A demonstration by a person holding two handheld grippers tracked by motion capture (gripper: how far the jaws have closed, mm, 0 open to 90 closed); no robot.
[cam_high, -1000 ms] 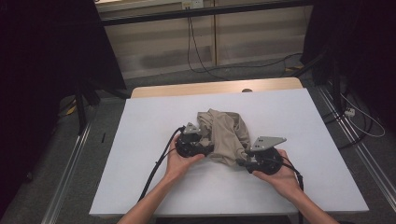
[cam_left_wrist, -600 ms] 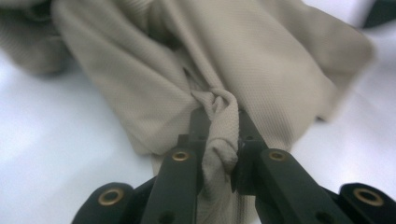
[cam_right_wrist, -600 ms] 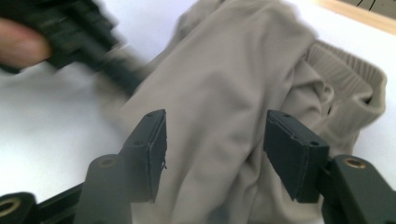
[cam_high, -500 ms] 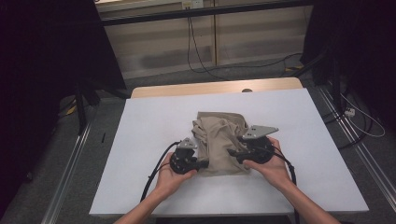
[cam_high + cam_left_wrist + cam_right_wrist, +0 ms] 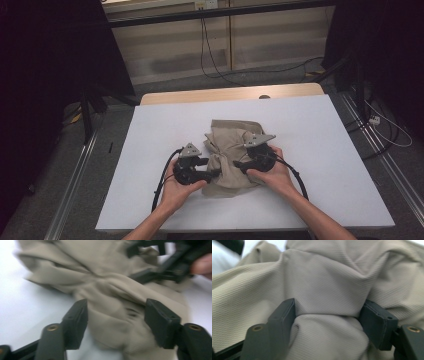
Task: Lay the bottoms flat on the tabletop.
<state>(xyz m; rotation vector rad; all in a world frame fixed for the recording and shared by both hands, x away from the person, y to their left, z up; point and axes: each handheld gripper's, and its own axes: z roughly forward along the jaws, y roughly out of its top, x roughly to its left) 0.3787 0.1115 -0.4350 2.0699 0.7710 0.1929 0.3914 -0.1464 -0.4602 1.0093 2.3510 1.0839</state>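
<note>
Cloth between both my tongs, near bench edge, mid-width.

The cloth [image 5: 233,152] lies bunched on the bench [image 5: 150,150], long axis running away from me. Left tongs [image 5: 214,173] at its near-left corner, right tongs [image 5: 239,164] on its right side, pointing inward at each other; both about equally close. Each pair's jaws stand apart with a fold bulging between them, not pinched. No containers in sight. Next move, I'd guess, hinges on closing onto those folds.
</note>
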